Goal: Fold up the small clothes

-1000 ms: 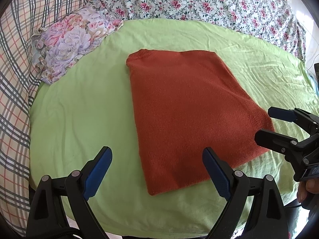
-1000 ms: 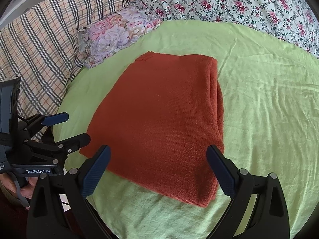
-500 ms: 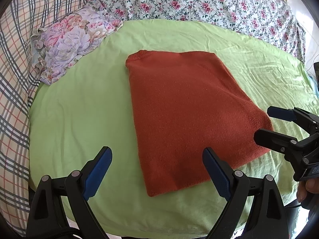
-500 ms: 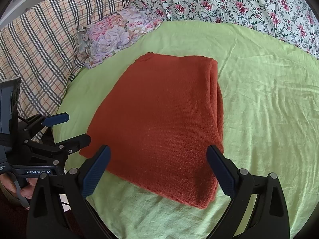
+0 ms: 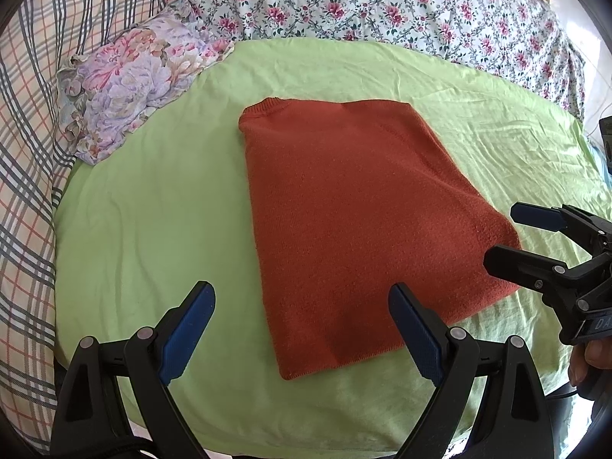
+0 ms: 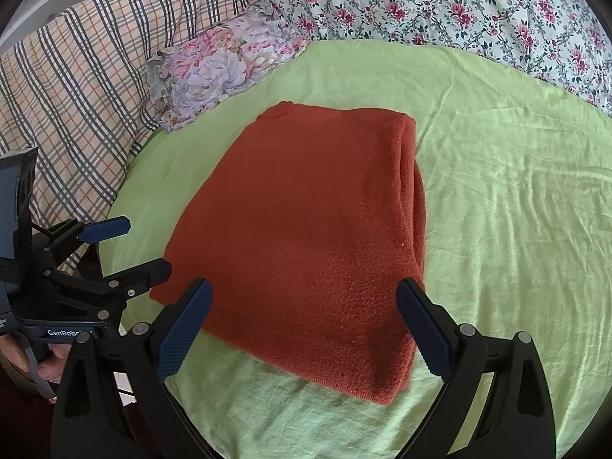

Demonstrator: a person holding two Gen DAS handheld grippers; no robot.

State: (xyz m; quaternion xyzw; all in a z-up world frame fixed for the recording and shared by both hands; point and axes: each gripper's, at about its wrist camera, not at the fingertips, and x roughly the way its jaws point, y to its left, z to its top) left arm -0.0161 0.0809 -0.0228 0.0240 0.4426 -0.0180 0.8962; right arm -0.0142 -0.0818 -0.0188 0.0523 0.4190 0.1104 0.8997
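Bed (image 5: 160,206) fills both views, covered by a wrinkled lime-green sheet (image 6: 497,199). Floral rose-print bedding (image 5: 382,7) runs across the far side, plaid blanket (image 6: 76,88) bunched along the left edge. Small pillow (image 5: 130,88) in a pastel flower print sits at the far-left corner of the green sheet, partly on the plaid.

Sweater (image 5: 355,222), rust-orange knit, lies flat in the middle of the sheet, folded into a rough rectangle. Ribbed collar edge shows at its far-left corner; from the right wrist view the stacked fold layers show along its right side (image 6: 413,191). Nothing is on top of it.

Left tool (image 5: 300,325) hovers over the near edge of the bed, blue-padded fingers spread wide, empty; left finger (image 5: 187,329) over bare sheet, right finger (image 5: 417,332) over the sweater's near edge, contact not clear. Seen from the right wrist view it sits at the sweater's near-left corner (image 6: 126,248), spread open there too.

Right tool (image 6: 302,325) also wide open and empty, straddling the sweater's near end, pads (image 6: 424,329) above the fabric. From the left wrist view it sits just beside the sweater's near-right corner (image 5: 508,233), a bit of the person's hand (image 5: 589,359) behind it.
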